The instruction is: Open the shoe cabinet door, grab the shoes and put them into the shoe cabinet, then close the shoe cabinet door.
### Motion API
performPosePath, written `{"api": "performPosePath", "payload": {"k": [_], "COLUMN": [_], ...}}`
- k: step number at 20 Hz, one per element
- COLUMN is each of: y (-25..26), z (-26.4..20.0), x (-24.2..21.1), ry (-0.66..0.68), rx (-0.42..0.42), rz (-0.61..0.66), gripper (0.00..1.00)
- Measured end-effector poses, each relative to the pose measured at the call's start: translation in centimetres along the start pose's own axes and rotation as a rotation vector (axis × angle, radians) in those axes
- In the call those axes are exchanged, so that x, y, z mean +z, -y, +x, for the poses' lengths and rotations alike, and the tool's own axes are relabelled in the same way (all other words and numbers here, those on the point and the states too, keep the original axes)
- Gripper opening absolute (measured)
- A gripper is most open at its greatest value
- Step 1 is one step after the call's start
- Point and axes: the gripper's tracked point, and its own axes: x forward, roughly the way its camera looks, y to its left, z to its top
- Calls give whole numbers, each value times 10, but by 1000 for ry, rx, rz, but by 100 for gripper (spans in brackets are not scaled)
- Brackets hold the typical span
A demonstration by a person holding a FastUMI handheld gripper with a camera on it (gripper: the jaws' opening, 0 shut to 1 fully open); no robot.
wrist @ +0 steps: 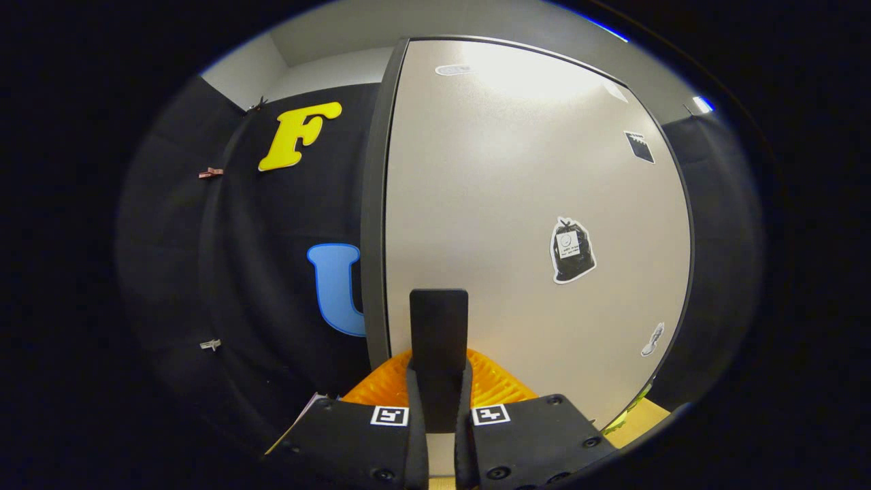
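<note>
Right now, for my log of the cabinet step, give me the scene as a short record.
gripper: shut on handle, one finger pressing each side
handle: dark flat tab, upright between the fingers, on the door
door: pale panel with a dark left edge; open or closed unclear
sticker: on the door, beyond the handle

Beige cab. door [531,204], orange shoe [497,384].
</note>
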Motion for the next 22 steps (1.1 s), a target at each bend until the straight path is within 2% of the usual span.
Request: {"api": "performPosePath", "payload": {"k": [9,22], "y": [2,79], "z": [-56,-175], "x": [8,13], "ry": [-4,19], "rx": [98,158], "rz": [26,41], "gripper": [19,18]}}
